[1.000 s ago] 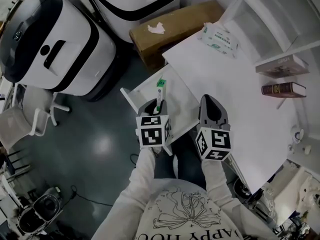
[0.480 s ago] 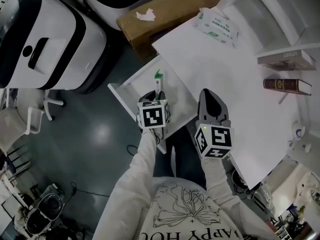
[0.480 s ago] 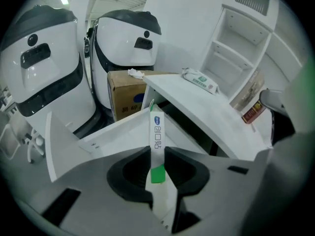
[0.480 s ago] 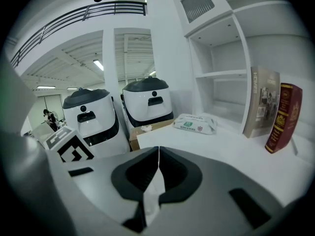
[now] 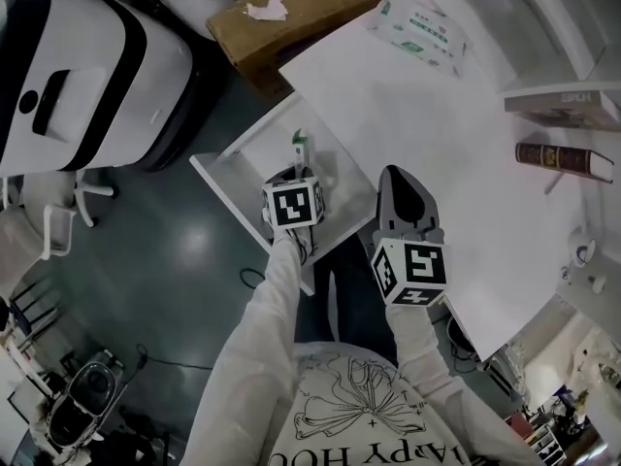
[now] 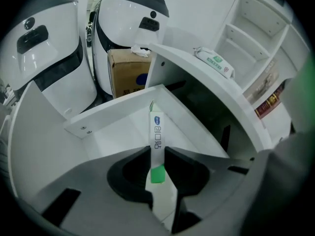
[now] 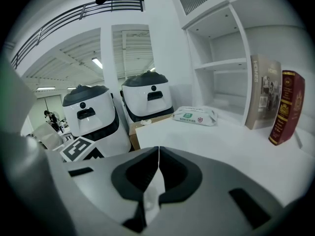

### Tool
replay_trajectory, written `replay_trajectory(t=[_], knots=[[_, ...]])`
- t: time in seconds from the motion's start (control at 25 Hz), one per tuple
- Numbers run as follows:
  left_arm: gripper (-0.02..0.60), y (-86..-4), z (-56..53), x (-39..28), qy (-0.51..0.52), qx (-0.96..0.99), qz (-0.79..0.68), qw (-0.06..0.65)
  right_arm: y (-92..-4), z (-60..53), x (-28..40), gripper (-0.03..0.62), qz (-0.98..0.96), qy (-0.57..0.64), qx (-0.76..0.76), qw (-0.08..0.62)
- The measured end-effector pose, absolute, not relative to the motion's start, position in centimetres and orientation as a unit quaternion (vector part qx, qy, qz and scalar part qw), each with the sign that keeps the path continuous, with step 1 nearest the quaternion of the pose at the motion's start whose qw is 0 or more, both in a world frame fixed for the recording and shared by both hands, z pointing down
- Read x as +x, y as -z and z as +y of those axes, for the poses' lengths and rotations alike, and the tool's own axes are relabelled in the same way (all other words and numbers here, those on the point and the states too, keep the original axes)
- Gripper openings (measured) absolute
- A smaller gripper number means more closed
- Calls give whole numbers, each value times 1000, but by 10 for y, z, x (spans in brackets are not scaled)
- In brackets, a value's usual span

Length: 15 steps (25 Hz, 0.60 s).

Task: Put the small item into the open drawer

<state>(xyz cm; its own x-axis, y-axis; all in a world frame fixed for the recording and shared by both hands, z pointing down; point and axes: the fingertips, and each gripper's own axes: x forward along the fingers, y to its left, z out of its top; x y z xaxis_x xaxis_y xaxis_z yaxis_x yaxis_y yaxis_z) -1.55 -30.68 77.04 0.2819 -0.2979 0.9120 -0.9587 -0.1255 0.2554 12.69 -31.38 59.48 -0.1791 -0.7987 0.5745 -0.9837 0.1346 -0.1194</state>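
- White and green is the small item [image 6: 156, 136], a thin packet with a green end.
- The left gripper [image 6: 157, 154] has its two jaws pressed on the packet near the green end. The jaws are only a little apart, with the packet between them.
- In the head view the packet [image 5: 299, 149] sticks out in front of the left gripper [image 5: 294, 175], over the inside of the open drawer [image 5: 221, 176].
- I cannot tell if the packet touches the drawer's bottom.
- The drawer [image 6: 106, 117] is white and pulled out from under the white table [image 5: 456, 134].
- The right gripper [image 7: 158, 152] has its jaws shut tight together. Nothing is in them.
- In the head view the right gripper [image 5: 400, 178] is over the table's near edge, beside the drawer.
- A pack of wipes [image 5: 419, 29] lies on the far side of the table.
- A dark red book [image 5: 563, 155] lies well apart from it.
- A brown box [image 5: 291, 17] sits on the floor behind the drawer.
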Motion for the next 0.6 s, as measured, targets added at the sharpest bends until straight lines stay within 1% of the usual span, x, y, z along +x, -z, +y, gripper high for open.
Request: replay_trajectory(t=[0.4, 0.6], knots=[[81, -817, -295, -18, -390, 633, -472, 474, -613, -305, 125, 3, -729, -257, 603, 200], [83, -819, -294, -13, -388, 635, -458, 486, -617, -301, 123, 5, -730, -260, 598, 204]])
